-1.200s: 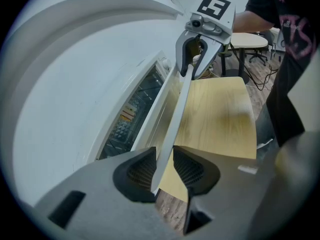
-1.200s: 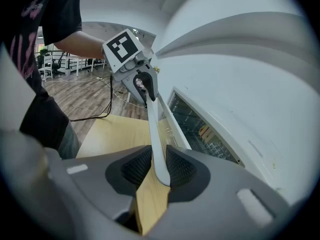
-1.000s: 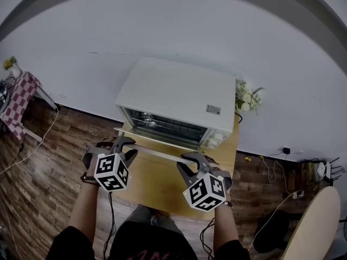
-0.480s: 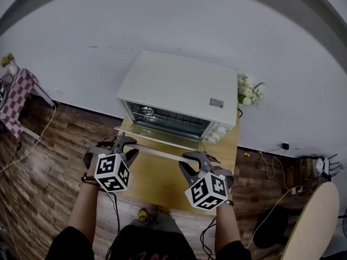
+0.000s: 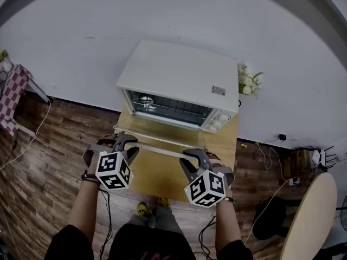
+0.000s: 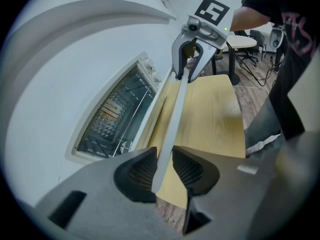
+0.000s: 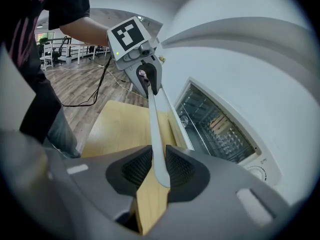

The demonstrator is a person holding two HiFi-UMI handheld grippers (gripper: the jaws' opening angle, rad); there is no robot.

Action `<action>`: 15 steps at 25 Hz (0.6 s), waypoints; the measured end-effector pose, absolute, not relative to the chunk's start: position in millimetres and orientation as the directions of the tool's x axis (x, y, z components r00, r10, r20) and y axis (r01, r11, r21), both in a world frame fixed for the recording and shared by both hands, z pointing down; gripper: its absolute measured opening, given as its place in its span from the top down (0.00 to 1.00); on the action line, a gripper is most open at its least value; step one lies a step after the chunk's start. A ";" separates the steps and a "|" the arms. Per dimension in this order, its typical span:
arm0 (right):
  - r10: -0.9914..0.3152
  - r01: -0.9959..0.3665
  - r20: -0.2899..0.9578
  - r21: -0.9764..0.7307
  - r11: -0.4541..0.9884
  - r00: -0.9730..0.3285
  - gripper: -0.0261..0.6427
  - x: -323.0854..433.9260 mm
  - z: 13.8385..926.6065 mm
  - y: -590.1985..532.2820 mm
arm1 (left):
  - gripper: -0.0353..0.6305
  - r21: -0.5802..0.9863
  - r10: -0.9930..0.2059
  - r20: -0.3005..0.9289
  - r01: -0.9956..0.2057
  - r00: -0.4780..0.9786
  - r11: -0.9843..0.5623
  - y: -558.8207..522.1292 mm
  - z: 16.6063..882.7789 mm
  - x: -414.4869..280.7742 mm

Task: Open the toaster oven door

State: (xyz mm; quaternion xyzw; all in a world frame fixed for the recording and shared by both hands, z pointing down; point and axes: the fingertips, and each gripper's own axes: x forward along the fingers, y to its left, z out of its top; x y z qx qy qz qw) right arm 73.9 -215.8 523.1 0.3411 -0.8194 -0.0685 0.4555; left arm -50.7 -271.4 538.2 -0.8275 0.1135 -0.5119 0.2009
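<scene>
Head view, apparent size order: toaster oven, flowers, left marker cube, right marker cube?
1. Toaster oven, largest.
2. Left marker cube and right marker cube: alike, unranked; both nearest the camera.
3. Flowers, smallest.

In the head view, the marker cubes hid much of your left gripper (image 5: 124, 143) and right gripper (image 5: 194, 156), and your arms (image 5: 87, 210) and torso (image 5: 152, 244) were cut off at the bottom edge. The print on the toaster oven (image 5: 179, 75) label (image 5: 218, 90) and around its dials (image 5: 219, 122) was too small to read.
</scene>
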 end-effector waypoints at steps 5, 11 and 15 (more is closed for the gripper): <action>-0.630 -0.507 0.708 0.434 0.744 -0.319 0.81 71.0 531.0 -209.1 | 0.79 -0.445 -0.385 0.804 0.028 0.454 -0.895 -264.6 545.8 -53.4; -0.640 -0.520 0.711 0.443 0.730 -0.292 0.81 67.9 542.7 -200.9 | 0.78 -0.432 -0.370 0.809 0.035 0.457 -0.901 -256.3 557.5 -56.0; -0.644 -0.536 0.713 0.441 0.720 -0.277 0.81 65.6 550.3 -196.6 | 0.78 -0.429 -0.361 0.817 0.056 0.451 -0.902 -251.7 565.6 -57.6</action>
